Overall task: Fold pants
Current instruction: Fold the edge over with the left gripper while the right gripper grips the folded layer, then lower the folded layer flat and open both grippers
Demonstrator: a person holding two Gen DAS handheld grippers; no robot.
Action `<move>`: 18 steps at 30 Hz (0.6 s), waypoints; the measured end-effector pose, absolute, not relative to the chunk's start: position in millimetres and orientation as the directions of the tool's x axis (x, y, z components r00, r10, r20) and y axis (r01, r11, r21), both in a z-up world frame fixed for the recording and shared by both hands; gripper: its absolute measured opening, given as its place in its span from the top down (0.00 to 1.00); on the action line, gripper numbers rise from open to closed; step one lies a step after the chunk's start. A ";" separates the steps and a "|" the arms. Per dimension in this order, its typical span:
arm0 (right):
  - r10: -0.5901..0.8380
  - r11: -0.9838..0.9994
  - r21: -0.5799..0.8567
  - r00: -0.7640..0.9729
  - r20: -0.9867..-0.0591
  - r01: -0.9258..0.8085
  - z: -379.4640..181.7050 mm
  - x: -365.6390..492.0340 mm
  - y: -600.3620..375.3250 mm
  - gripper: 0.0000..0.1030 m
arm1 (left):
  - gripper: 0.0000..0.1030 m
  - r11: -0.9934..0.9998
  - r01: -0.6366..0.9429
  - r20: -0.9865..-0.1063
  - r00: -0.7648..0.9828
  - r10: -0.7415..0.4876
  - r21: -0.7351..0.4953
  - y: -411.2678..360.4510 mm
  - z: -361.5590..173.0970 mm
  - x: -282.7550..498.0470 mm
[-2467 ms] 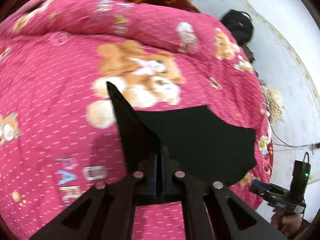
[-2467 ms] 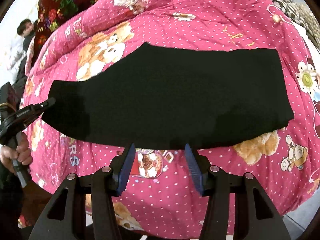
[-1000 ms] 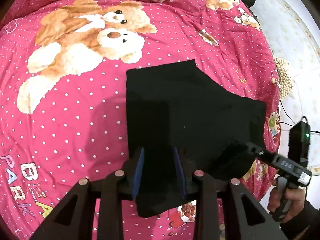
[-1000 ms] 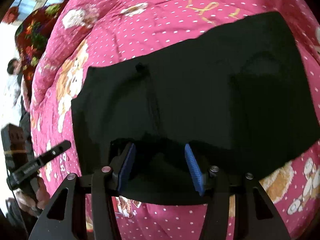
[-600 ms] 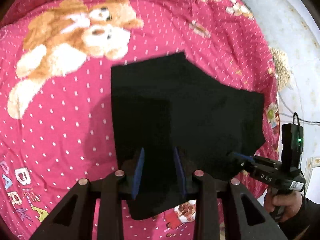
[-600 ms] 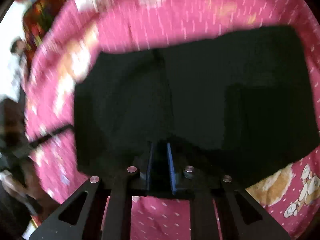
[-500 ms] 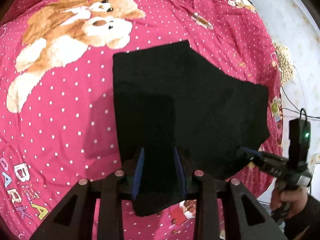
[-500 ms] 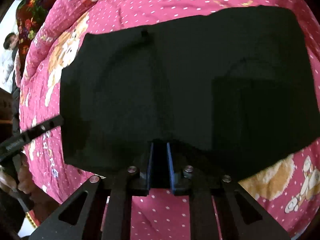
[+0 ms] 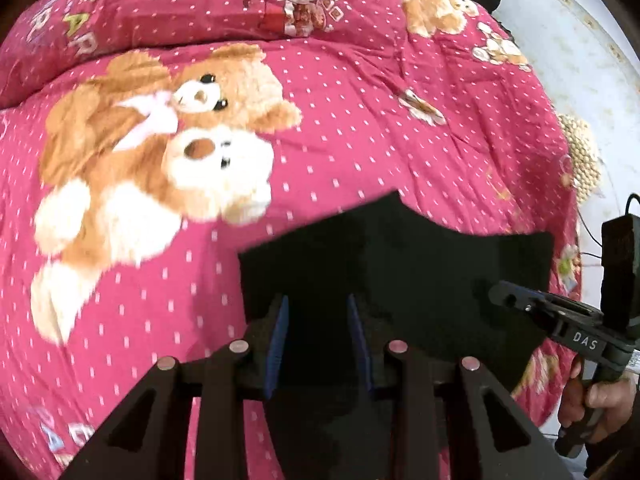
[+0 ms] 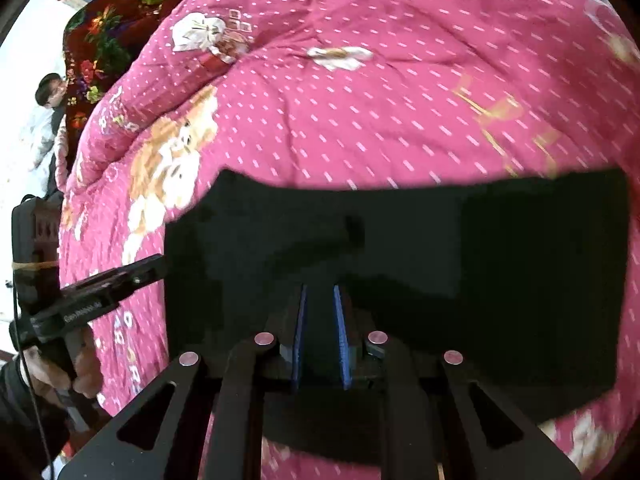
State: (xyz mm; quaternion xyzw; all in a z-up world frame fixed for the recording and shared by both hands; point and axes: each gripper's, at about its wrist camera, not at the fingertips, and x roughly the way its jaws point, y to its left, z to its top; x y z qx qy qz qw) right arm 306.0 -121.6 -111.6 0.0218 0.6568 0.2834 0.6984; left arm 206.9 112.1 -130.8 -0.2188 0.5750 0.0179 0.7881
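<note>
Two hand-held grippers work a pair of black pants [image 10: 400, 264] spread on a pink teddy-bear quilt [image 10: 360, 112]. From the right wrist view, the pants lie directly ahead of the right gripper [image 10: 319, 312], stretching from well to its left across to its far right. That gripper's blue-padded fingers [image 10: 298, 328] stand close together, with dark cloth of the pants' near edge pinched between them. Off to its left, the left gripper [image 10: 156, 266] points in toward the pants' left edge, gripped from below by the person's left hand [image 10: 86, 364].

From the left wrist view, the pants [image 9: 400, 272] sit just ahead and to the right of the left gripper [image 9: 316, 312], whose blue pads [image 9: 278, 332] stand apart over the dark fabric, nothing held between them. To its right, the right gripper [image 9: 508, 294] reaches level toward the pants' far side, its handle wrapped by the right hand [image 9: 592, 400]. A large teddy-bear print [image 9: 160, 168] lies ahead and to the left.
</note>
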 end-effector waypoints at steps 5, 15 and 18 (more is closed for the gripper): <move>0.373 0.870 0.369 -0.054 -0.926 -0.328 -146.2 332.6 -116.5 0.87 | 0.68 0.907 -0.298 -0.926 0.322 -0.199 -0.298 112.4 -145.1 222.1; 0.391 0.837 0.385 -0.067 -0.918 -0.389 -113.1 281.4 -143.4 0.87 | 0.68 0.902 -0.263 -0.913 0.322 -0.252 -0.342 82.6 -124.4 171.7; 0.343 0.840 0.365 -0.129 -0.930 -0.402 -127.1 247.4 -150.5 0.87 | 0.68 0.911 -0.241 -0.927 0.259 -0.271 -0.334 59.9 -131.8 145.1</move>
